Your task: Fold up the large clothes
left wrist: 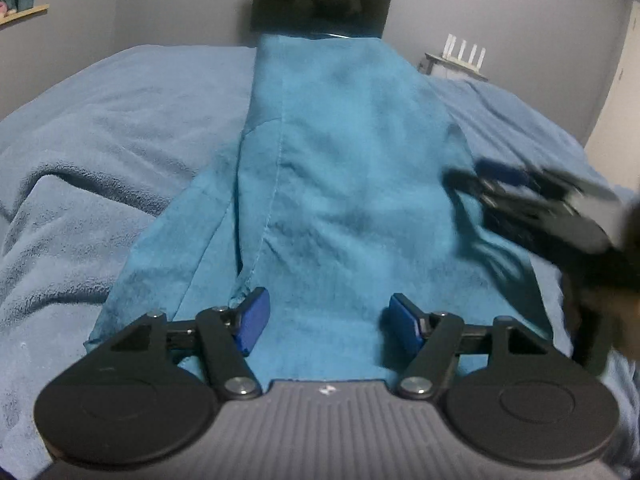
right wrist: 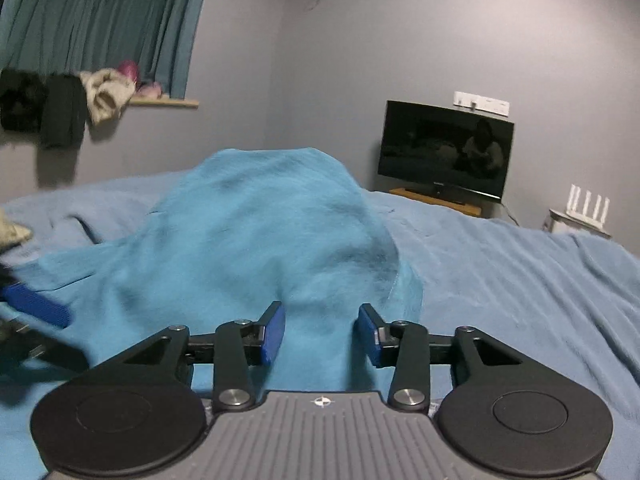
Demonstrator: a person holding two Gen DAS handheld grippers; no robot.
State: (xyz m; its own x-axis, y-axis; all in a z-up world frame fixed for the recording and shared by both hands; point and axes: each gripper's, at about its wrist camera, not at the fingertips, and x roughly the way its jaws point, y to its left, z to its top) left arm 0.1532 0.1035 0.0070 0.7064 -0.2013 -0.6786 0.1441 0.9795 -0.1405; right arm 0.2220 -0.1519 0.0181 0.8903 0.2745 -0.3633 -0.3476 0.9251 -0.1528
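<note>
Bed (left wrist: 100, 128) w/ blue blanket; teal garment (left wrist: 340, 160) spread on top.

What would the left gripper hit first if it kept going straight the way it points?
Most likely the teal garment spread on the bed: the left gripper angles down at it, open, cloth showing between its fingers. How near is unclear.

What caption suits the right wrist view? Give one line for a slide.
Right gripper open over a teal garment spread on a blue blanket, television behind.

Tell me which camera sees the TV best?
The right wrist view: the whole TV shows there, standing on its wooden shelf. In the left wrist view the teal garment hides its lower part.
</note>
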